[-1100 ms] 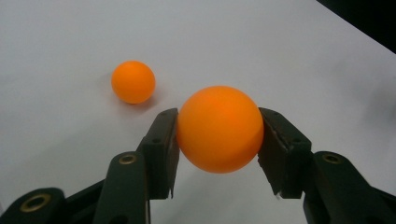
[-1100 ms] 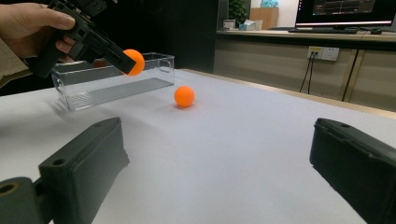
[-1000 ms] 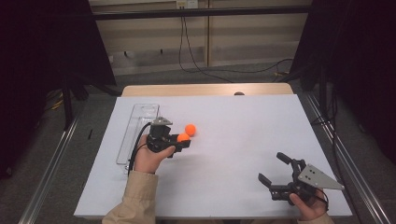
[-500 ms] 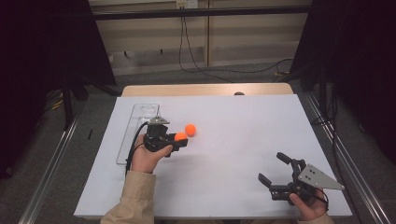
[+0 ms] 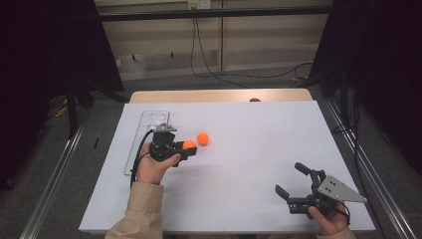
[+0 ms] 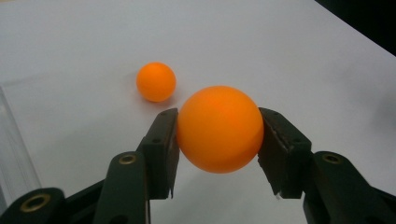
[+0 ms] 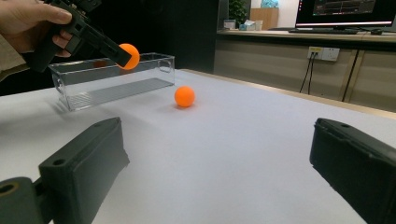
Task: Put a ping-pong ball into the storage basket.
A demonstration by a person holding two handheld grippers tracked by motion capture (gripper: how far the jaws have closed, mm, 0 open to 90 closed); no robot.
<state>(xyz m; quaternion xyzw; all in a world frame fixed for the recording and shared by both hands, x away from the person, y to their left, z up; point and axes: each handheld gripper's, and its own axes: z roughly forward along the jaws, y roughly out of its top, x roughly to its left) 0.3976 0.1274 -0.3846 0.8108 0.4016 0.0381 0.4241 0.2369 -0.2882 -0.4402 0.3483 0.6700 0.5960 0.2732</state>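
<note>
My left gripper is shut on an orange ball, held above the white table at about the height of the clear box's rim. A second orange ball lies on the table just beyond it, apart from the jaws. The clear plastic box stands empty to the left of that hand. My right gripper rests open near the front right, nothing between its jaws.
A white sheet covers the table, with a wooden strip along its far edge. Metal rails run down both sides. Cables lie on the floor behind. In the right gripper view a desk with a monitor stands far back.
My left gripper has shifted slightly left with its ball, away from the loose ball. The right gripper has stayed still.
</note>
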